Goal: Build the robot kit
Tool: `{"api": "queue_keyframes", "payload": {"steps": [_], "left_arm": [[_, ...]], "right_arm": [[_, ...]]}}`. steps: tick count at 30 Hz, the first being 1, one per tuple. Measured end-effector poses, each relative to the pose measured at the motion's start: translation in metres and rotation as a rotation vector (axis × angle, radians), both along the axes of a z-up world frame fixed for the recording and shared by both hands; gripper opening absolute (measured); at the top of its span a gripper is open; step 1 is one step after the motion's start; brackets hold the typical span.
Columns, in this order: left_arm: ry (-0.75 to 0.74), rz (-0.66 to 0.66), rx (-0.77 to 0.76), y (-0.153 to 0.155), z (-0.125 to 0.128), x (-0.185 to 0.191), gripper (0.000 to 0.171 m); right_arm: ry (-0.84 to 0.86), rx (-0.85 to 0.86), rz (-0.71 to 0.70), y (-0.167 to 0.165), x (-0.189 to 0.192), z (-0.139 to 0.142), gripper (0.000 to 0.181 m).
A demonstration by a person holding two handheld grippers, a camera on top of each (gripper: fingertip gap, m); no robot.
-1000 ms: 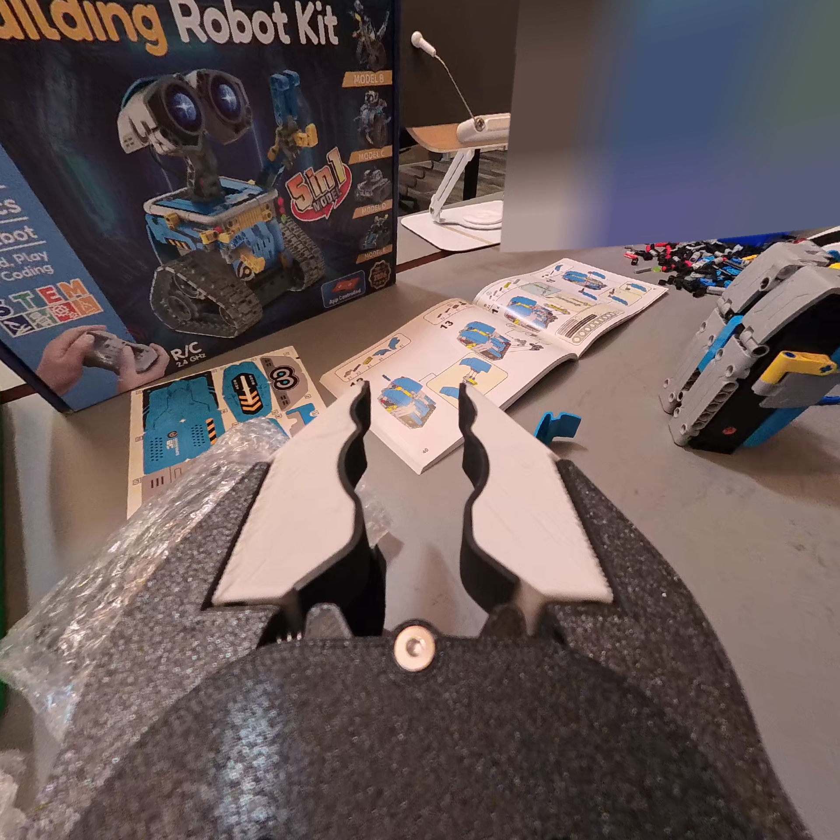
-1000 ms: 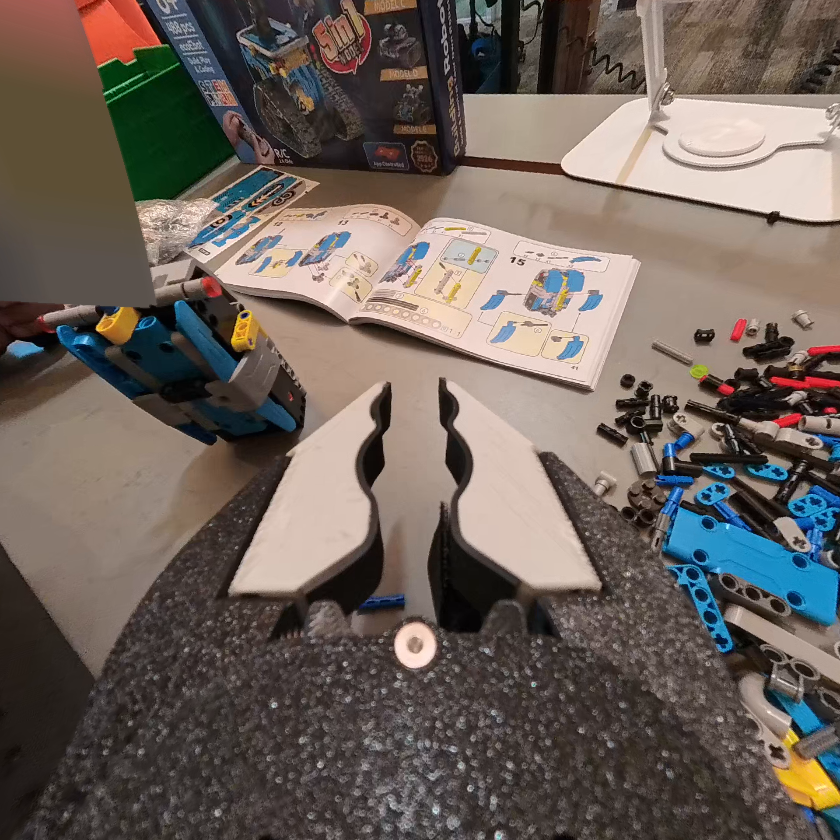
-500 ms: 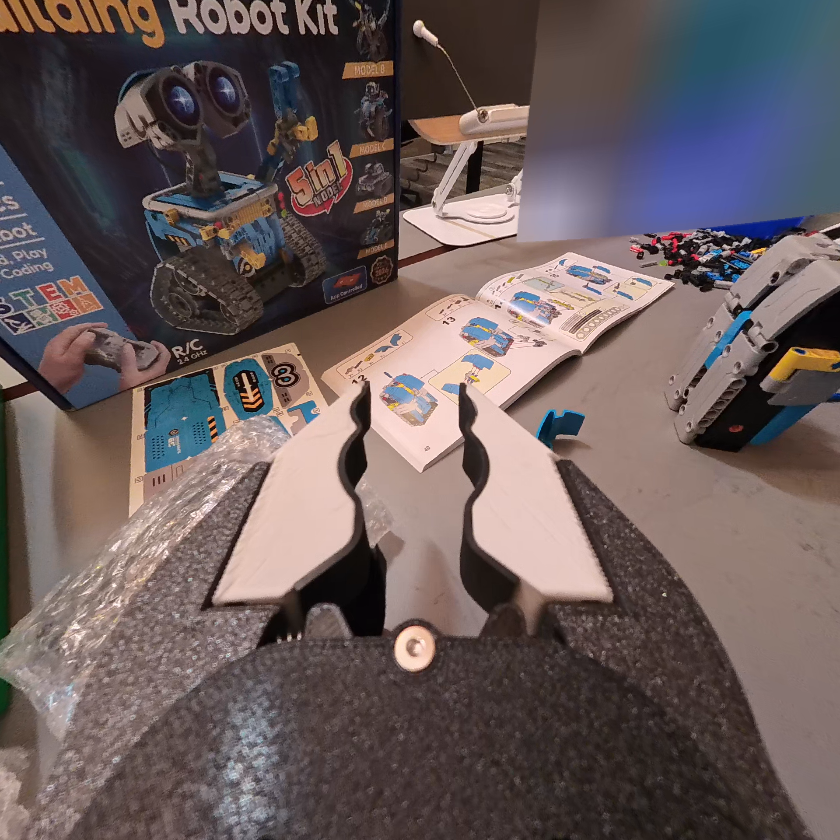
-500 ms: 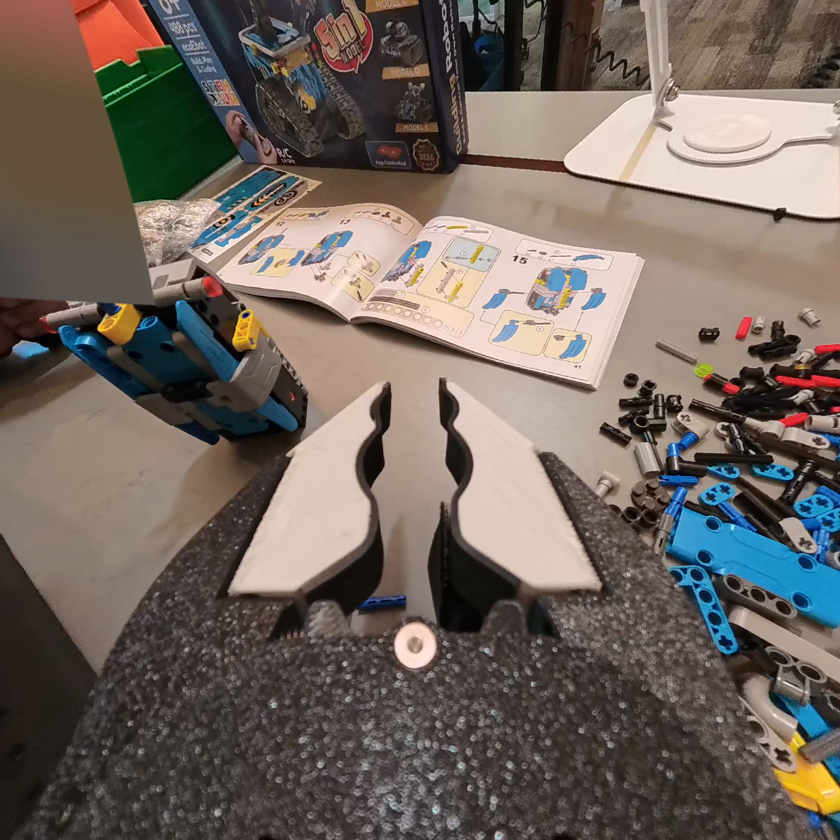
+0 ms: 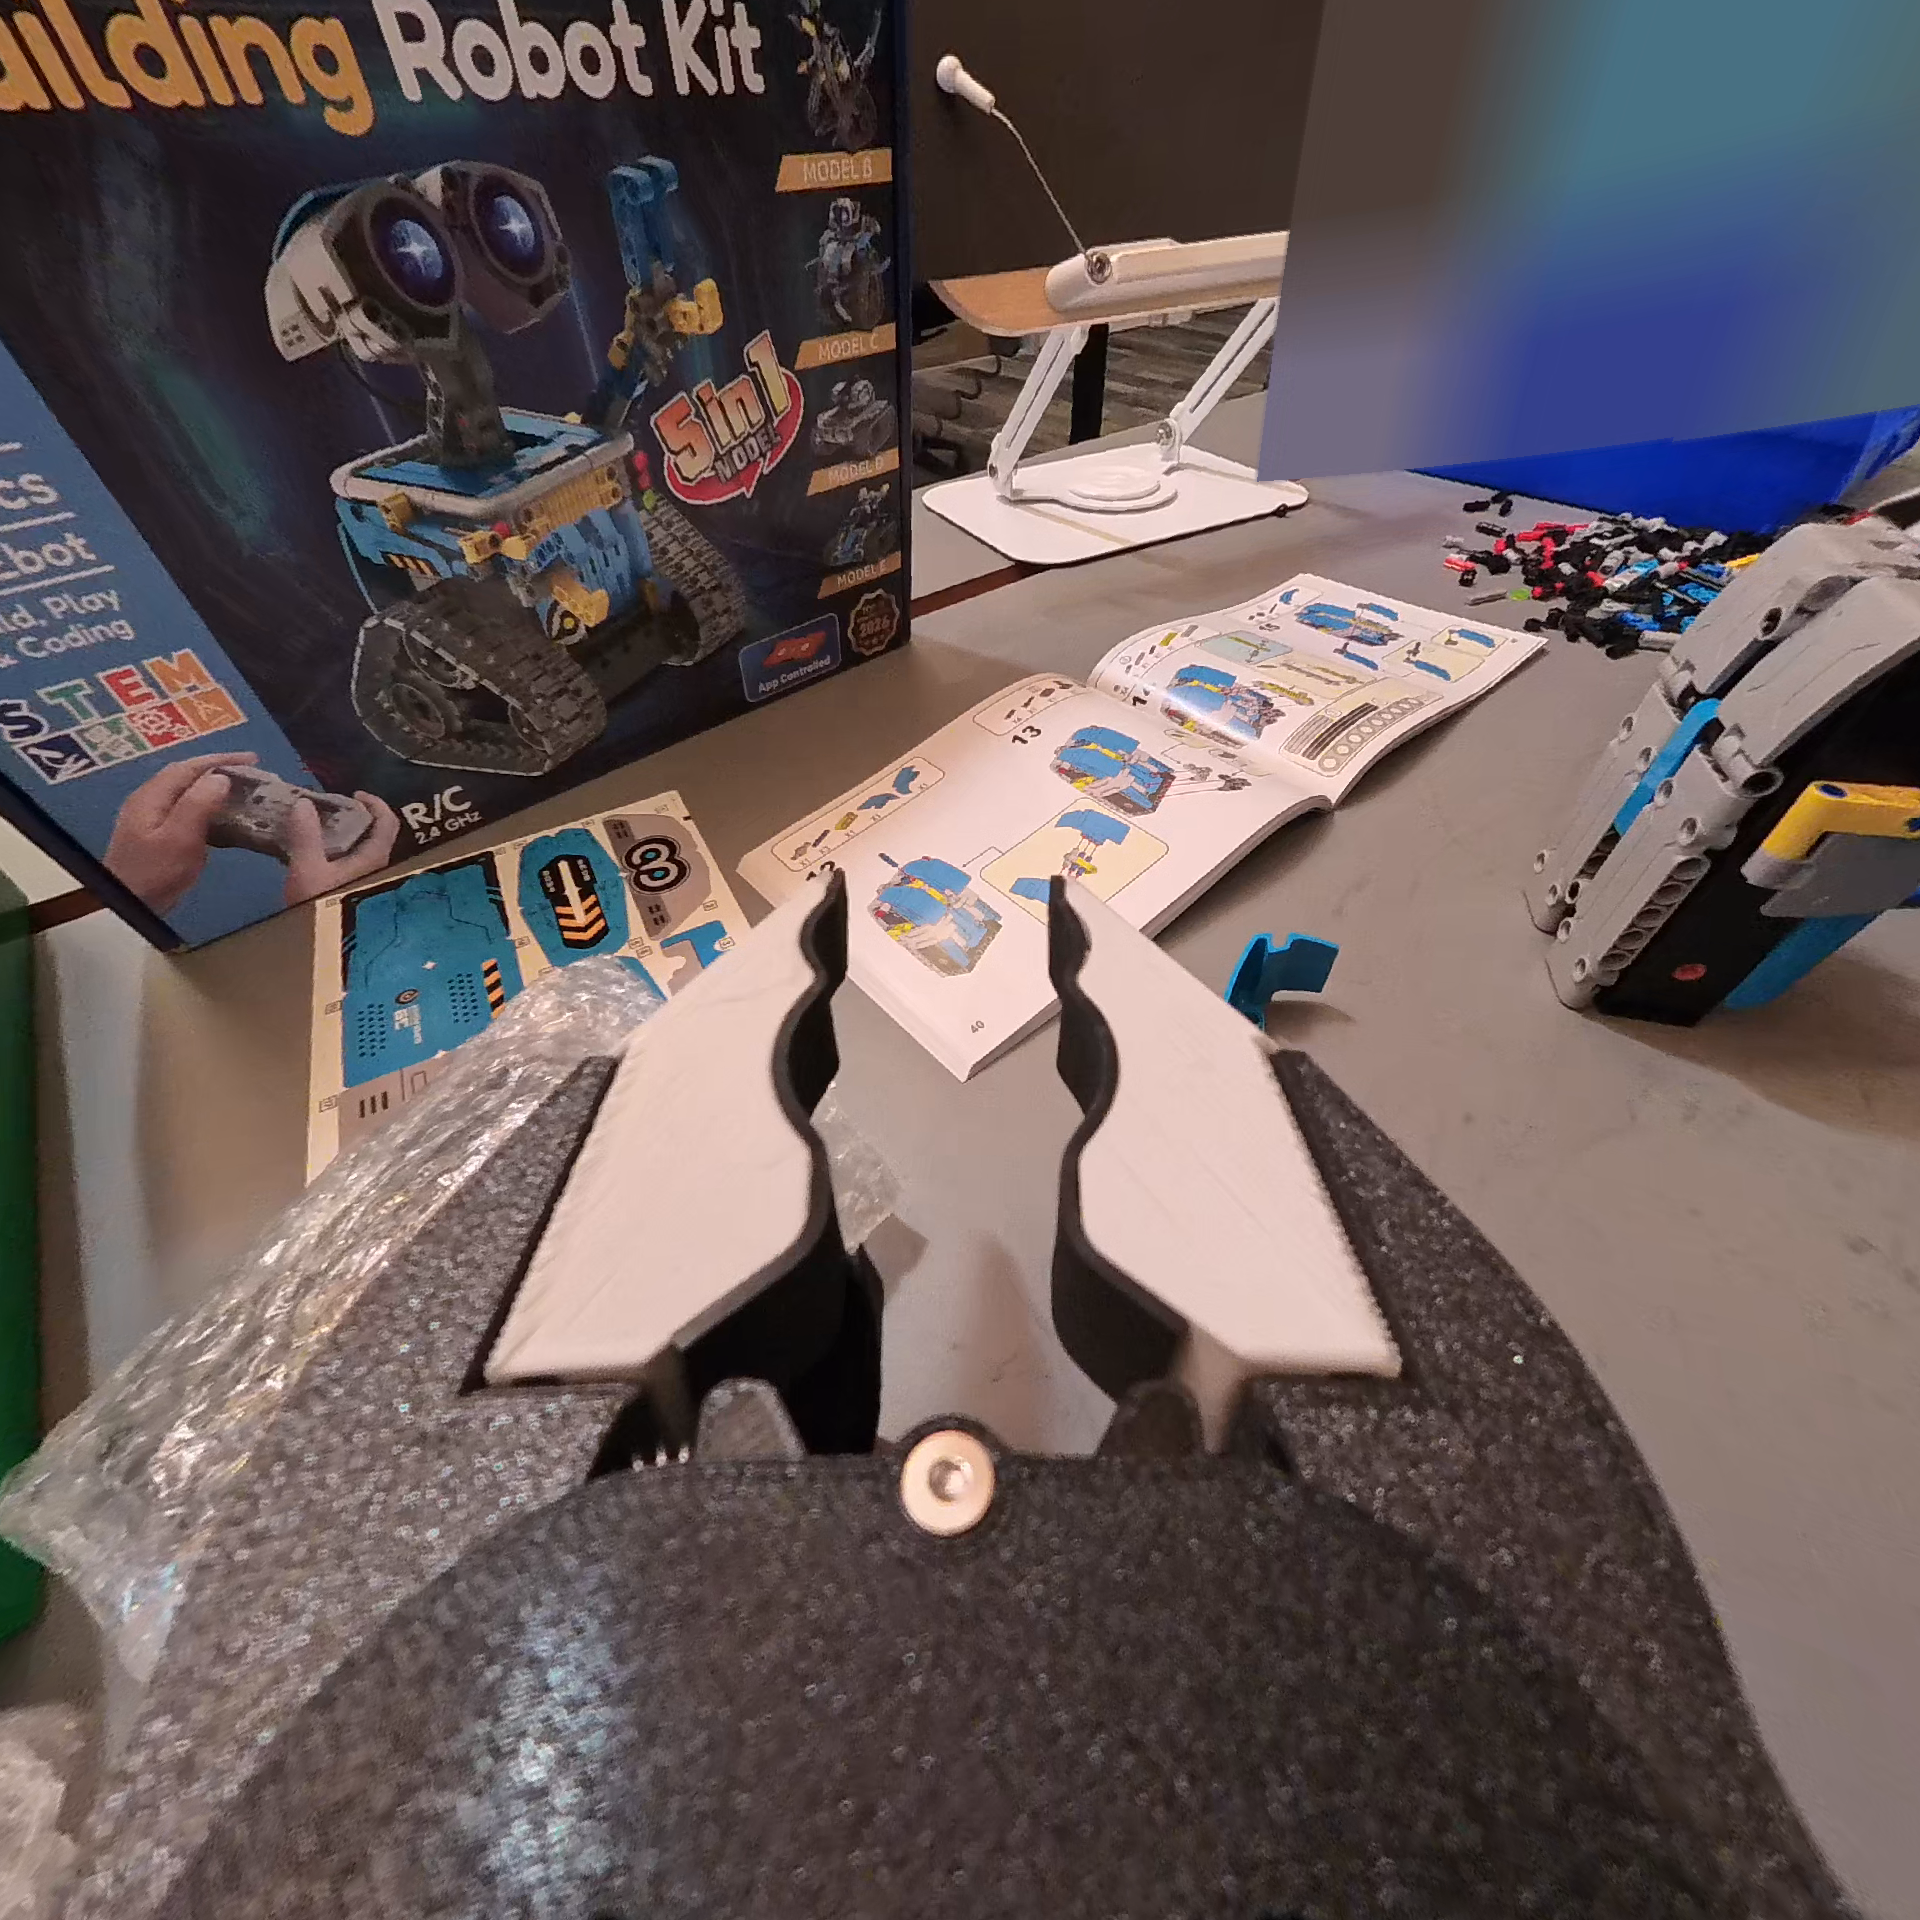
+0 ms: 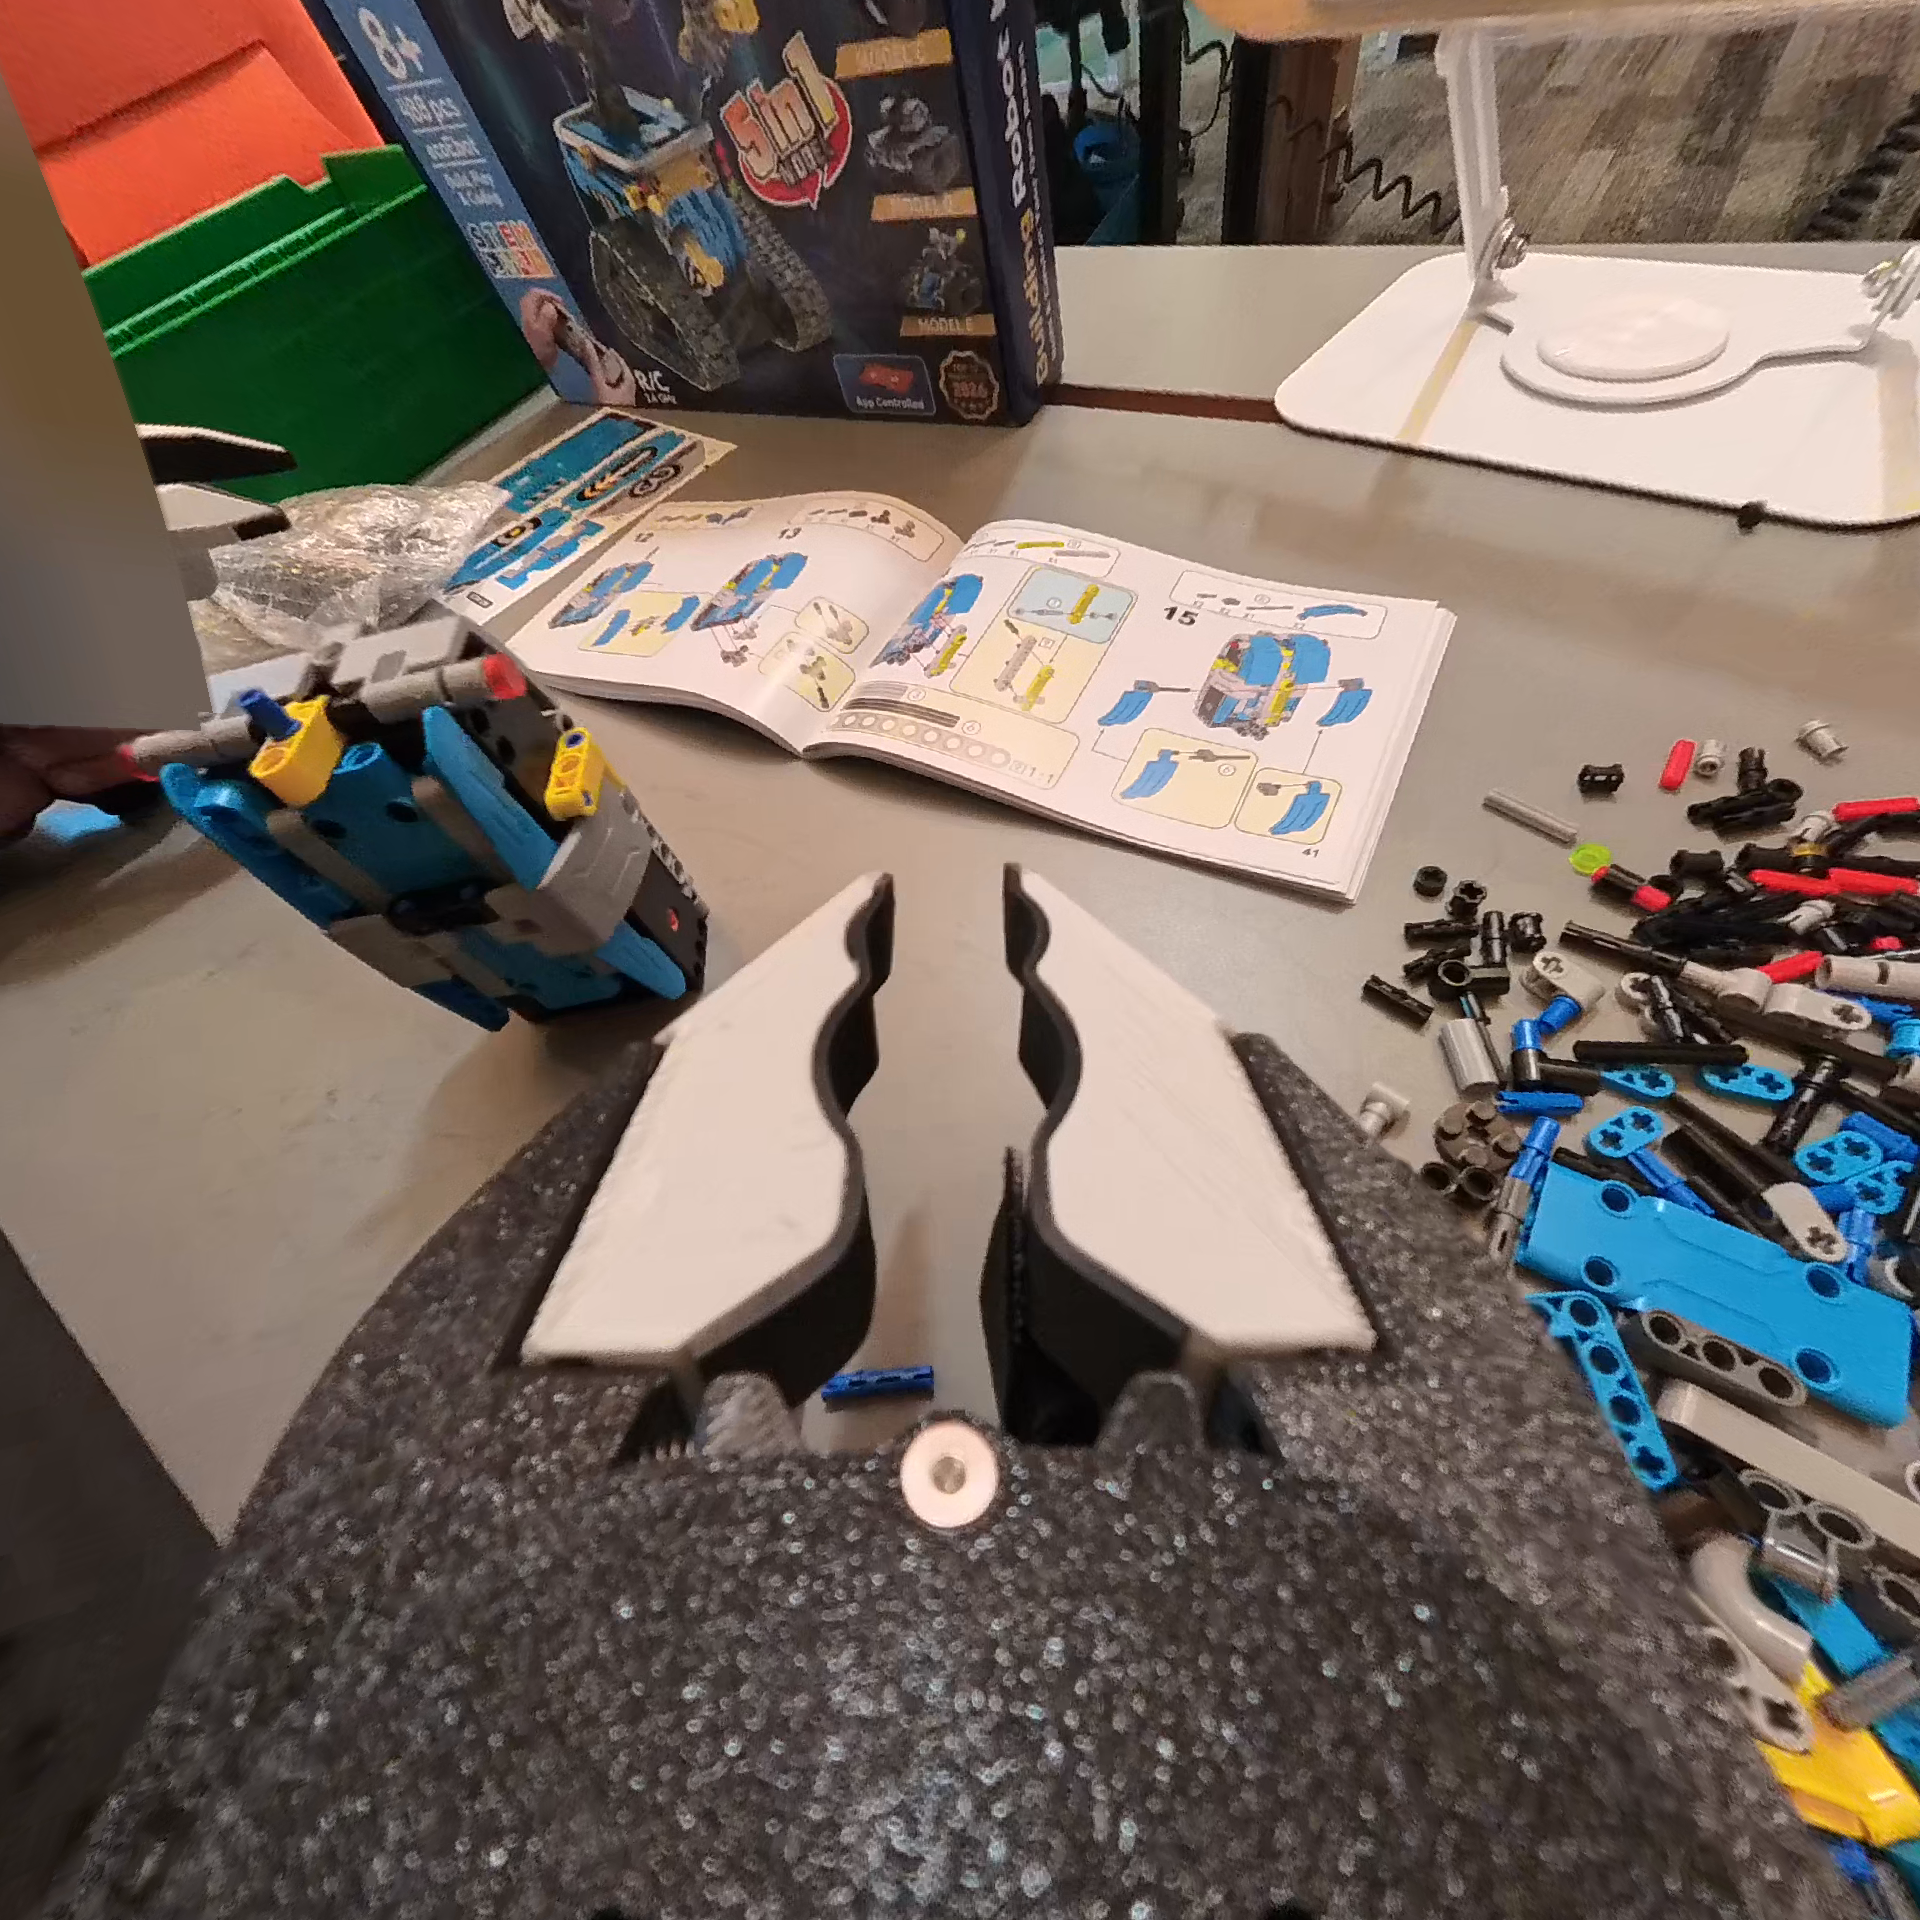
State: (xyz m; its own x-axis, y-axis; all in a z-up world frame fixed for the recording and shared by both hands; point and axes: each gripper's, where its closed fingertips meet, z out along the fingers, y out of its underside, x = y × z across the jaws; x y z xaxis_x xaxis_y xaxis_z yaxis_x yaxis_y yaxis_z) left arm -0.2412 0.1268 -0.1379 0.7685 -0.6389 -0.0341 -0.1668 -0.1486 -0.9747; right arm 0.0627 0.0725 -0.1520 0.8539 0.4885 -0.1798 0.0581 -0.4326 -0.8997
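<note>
We log the left tool point(image 5: 945, 899), jaws spread and empty, above the instruction booklet point(image 5: 1132, 790) beside crumpled plastic wrap point(image 5: 312, 1247), and the right tool point(image 6: 945, 894), jaws parted (nothing gripped), over bare counter point(image 6: 260, 1091) between the half-built blue model point(image 6: 436, 842) and loose parts point(image 6: 1714, 1039).

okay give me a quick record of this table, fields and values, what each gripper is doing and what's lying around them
left hand-held gripper: open, empty, above the clear plastic wrap, fingertips toward the open instruction booklet
right hand-held gripper: open, empty, over bare grey table
partly built blue and grey model: tilted, left of the right gripper
loose parts pile: right of the right gripper
small blue piece: alone, beside the booklet
sticker sheet: flat, before the kit box
white stand: far side
</note>
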Motion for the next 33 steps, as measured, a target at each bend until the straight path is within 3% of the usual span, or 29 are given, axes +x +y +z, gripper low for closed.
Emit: {"api": "queue_keyframes", "payload": {"steps": [5, 13, 17, 21, 26, 33], "left_arm": [[0.017, 0.004, 0.030, -0.002, 0.002, -0.003, 0.038], [0.081, 0.025, 0.082, -0.006, 0.001, -0.010, 0.038], [0.107, 0.022, 0.091, -0.007, 0.000, -0.008, 0.038], [0.129, 0.016, 0.106, -0.008, -0.001, -0.005, 0.038], [0.147, 0.013, 0.132, -0.011, 0.000, -0.003, 0.038], [0.152, 0.026, 0.100, -0.010, -0.004, -0.005, 0.038]], "right_arm": [[0.052, 0.054, 0.019, -0.003, -0.002, 0.013, 0.022], [-0.074, 0.085, -0.017, -0.005, 0.005, 0.007, 0.029], [-0.057, 0.046, -0.039, -0.005, 0.008, 0.000, 0.036], [-0.041, -0.009, -0.101, -0.007, 0.036, 0.006, 0.033], [0.174, -0.008, -0.173, -0.019, 0.081, 0.047, 0.032], [0.625, -0.007, -0.199, -0.049, 0.101, 0.049, 0.024]]}}
